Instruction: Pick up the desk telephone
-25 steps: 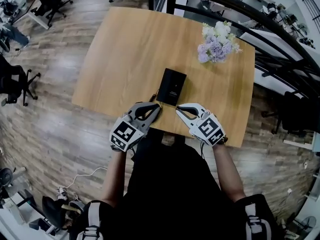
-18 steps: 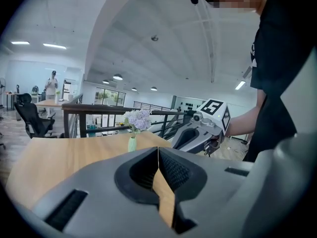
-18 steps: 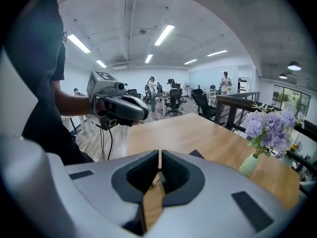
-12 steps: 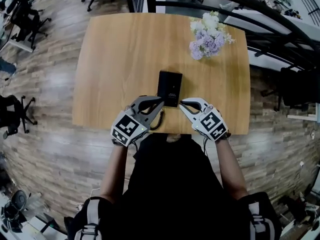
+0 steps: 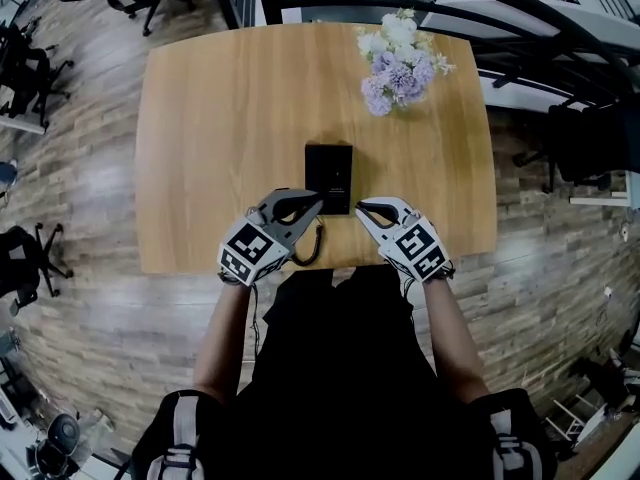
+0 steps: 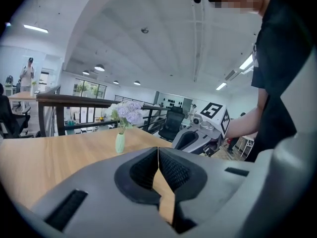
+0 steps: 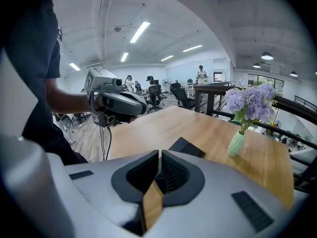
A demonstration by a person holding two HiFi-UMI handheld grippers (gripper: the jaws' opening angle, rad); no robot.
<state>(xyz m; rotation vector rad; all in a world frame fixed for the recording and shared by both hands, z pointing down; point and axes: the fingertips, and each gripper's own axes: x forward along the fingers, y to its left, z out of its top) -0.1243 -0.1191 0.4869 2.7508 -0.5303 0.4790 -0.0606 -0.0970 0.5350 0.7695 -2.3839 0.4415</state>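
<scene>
A wooden table stands on a plank floor, office chairs nearby, strip lights overhead.

**Non-task items in view**

Wooden table: flower vase upright at its far right corner. Black railing runs past the table's far right side. Office chairs on plank floor, well left of table.
</scene>
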